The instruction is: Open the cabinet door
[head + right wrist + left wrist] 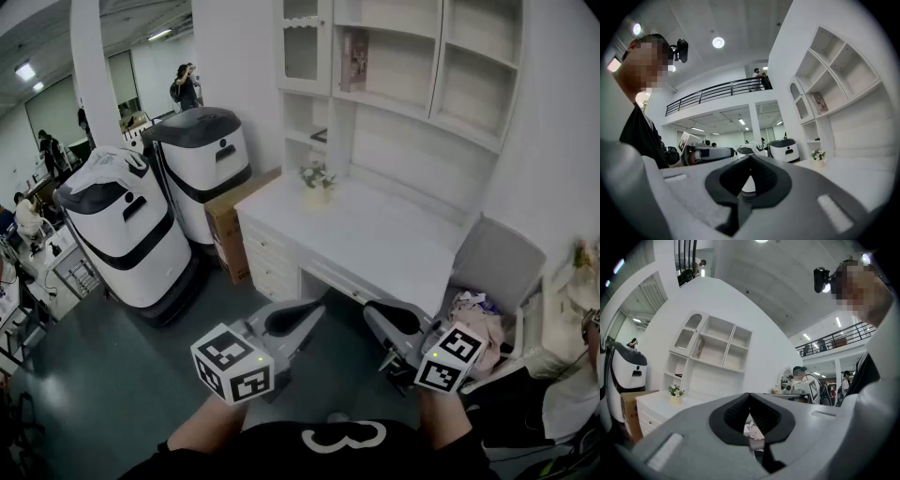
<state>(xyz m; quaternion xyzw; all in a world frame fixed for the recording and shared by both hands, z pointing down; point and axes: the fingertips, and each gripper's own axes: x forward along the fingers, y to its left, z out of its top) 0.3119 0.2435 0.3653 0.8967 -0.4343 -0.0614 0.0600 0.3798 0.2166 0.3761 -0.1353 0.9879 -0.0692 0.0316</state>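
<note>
A white desk hutch stands ahead, and its glass-paned cabinet door at the upper left is closed. The same arched door shows in the left gripper view and in the right gripper view. My left gripper hangs low in front of the desk, far below the door, its jaws shut with nothing in them. My right gripper is beside it at the same height, also shut and empty. Neither touches the furniture.
The white desk carries a small flower pot and has drawers on its left side. Two white-and-black machines and a cardboard box stand left of it. A grey chair is at the right.
</note>
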